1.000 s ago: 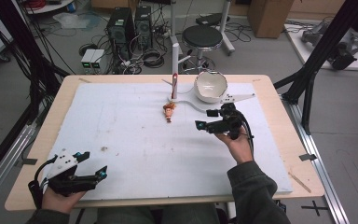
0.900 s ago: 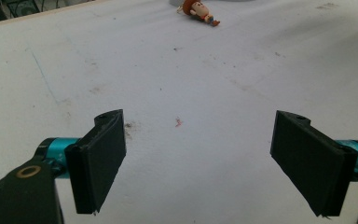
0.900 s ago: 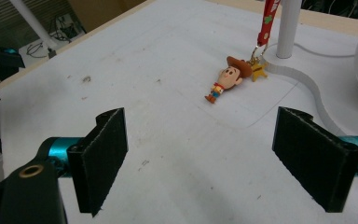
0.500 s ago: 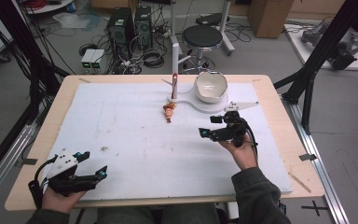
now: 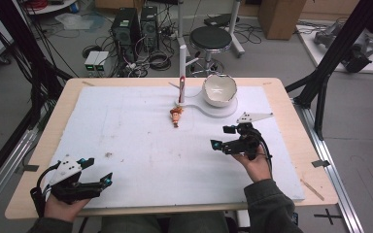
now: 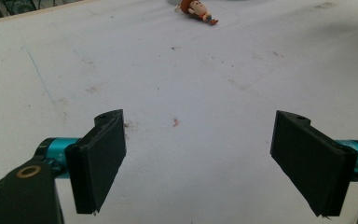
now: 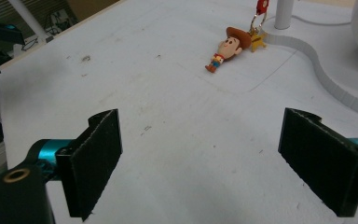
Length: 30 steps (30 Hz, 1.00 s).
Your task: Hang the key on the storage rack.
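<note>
A: How are the grippers?
B: The left gripper (image 5: pixel 96 178) and right gripper (image 5: pixel 223 137) both gape, holding nothing.
A: And the toy?
B: The cowboy figure (image 5: pixel 176 115) lies by the white post (image 5: pixel 182 68), near the bowl (image 5: pixel 219 89).

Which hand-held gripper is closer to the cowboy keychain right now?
The right hand-held gripper, just right of the keychain and nearer the person. The left sits far off at the table's near-left corner.

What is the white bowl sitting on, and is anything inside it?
The white bowl sits on a flat white base that also carries an upright white post. The visible inner wall looks bare; its bottom is hidden by the near rim.
</note>
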Available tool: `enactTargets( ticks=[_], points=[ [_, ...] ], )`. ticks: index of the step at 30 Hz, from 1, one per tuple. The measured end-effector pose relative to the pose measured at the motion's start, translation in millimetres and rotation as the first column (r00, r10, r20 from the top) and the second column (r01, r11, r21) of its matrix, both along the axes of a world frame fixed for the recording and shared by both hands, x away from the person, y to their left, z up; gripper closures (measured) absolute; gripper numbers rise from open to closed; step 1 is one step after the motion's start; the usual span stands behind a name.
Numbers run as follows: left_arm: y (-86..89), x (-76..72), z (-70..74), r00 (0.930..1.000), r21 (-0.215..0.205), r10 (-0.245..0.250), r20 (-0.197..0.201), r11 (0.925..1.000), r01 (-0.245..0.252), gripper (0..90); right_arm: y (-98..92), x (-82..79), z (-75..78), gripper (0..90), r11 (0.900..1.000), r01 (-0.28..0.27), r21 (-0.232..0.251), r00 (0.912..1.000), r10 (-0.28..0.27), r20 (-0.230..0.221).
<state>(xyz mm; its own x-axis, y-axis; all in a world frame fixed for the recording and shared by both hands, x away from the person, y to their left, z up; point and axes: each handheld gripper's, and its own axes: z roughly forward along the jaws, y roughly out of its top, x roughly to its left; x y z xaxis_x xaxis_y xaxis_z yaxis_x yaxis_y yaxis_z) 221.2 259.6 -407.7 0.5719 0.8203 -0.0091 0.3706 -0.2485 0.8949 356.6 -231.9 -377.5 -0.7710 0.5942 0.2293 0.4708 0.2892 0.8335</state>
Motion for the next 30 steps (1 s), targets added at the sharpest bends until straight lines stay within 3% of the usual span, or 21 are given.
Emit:
enactTargets(
  ticks=[6,12,17,30],
  points=[
    [0.2,-0.2,0.1,1.0000,-0.003,0.000,-0.001,1.0000,0.000,18.5,-2.6,-5.9,-1.2,11.7,1.000,0.002,-0.003,0.9997,-0.002,0.023],
    [0.2,0.4,-0.4,1.0000,-0.002,-0.001,-0.002,1.0000,0.001,18.5,-8.5,-12.3,-9.0,11.2,1.000,0.016,-0.014,0.9997,-0.015,0.018],
    [0.4,0.1,-0.6,1.0000,-0.001,0.001,-0.007,1.0000,-0.001,18.5,-12.2,-18.5,-12.9,11.2,0.998,0.034,-0.048,0.9989,-0.032,0.034],
    [0.4,0.3,-1.1,0.9999,0.001,-0.002,-0.011,1.0000,0.002,18.5,-20.9,-33.5,-19.5,11.1,0.998,0.046,-0.042,0.9980,-0.045,0.045]
  ],
)
